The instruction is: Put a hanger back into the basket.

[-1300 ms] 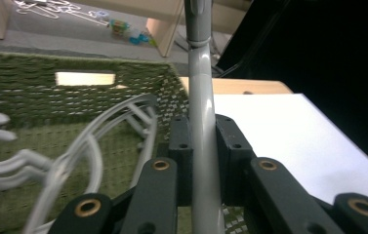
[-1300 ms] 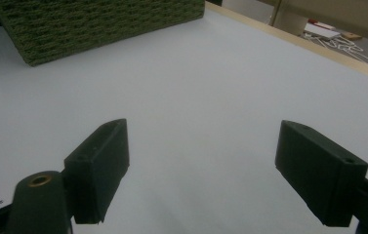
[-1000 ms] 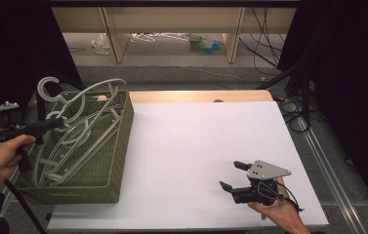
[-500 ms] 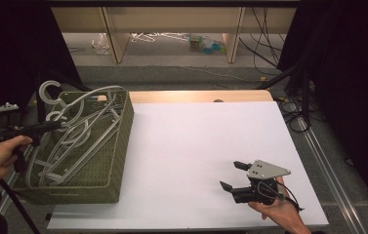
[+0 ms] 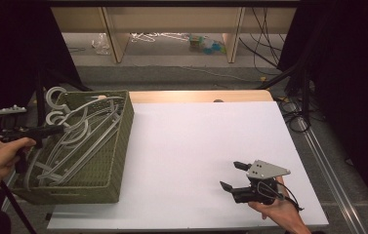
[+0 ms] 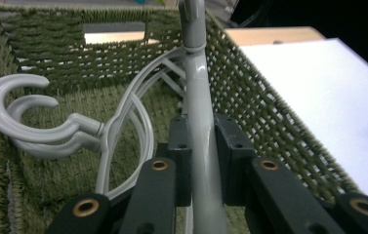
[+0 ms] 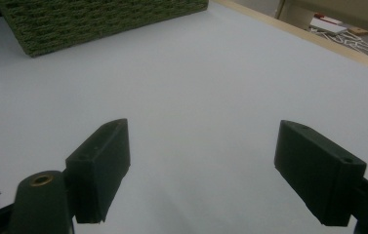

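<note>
A green woven basket [image 5: 118, 146] stands at the table's left end with several grey plastic hangers [image 5: 81, 139] piled inside. My left gripper [image 5: 57, 129] reaches in over the basket's left rim and is shut on one grey hanger [image 6: 202, 122], whose bar runs straight up between the pads [image 6: 179, 146] toward its hook. Other hanger hooks [image 6: 23, 109] curl at the left of the basket [image 6: 269, 117]. My right gripper [image 5: 234, 175] rests low near the table's front right, open, with bare white table between its pads [image 7: 101, 165].
The white table top [image 5: 196, 146] stretches between basket and right gripper, with a wooden strip [image 5: 201, 96] along its far edge. Beyond lie the floor, shelf legs, loose hangers [image 5: 157, 36] and cables [image 5: 289, 107] at the right.
The left hand and its gripper have shifted slightly along the basket's left rim with the hanger held. The right gripper has stayed where it was.
</note>
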{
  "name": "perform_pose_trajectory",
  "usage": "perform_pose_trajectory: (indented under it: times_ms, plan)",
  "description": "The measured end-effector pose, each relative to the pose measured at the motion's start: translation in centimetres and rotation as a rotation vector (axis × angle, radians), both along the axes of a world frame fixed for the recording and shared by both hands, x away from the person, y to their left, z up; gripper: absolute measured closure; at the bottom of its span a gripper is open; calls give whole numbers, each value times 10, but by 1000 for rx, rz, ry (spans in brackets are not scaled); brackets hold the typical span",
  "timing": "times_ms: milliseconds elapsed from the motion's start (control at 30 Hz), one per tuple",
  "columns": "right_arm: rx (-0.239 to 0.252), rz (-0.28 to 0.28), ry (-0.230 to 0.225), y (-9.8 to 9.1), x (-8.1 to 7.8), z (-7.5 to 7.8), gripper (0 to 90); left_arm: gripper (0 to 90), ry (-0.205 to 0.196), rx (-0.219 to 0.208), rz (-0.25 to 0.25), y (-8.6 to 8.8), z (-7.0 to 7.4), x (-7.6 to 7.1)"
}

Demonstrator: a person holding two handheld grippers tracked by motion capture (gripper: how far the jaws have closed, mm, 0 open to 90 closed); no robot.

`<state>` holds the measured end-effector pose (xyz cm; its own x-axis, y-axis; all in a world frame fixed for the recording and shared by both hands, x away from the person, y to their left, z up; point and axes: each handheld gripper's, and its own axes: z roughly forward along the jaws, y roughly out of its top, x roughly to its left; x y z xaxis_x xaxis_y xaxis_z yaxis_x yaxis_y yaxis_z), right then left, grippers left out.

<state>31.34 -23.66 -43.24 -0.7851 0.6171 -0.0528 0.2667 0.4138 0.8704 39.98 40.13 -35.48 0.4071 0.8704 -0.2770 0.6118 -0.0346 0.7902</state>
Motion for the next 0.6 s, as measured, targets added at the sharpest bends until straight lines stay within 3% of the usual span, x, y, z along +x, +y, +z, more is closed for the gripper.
perform_pose_trajectory:
  times_ms: [133,167,400,433,500,600]
  plan:
    - [0,-3,-3,0,1,0,216,781,27,44,4,0,-2,6]
    - [-2,-2,-2,0,0,0,216,781,30,36,5,1,-2,7]
    - [0,3,4,1,0,0,216,756,34,97,13,0,-5,11]
    - [-6,-3,0,1,-1,0,216,749,32,123,6,0,-4,12]
    - [-1,2,-2,1,-1,0,216,751,21,134,1,-2,-3,13]
    - [3,2,7,1,0,0,216,763,13,216,-19,-2,-4,18]
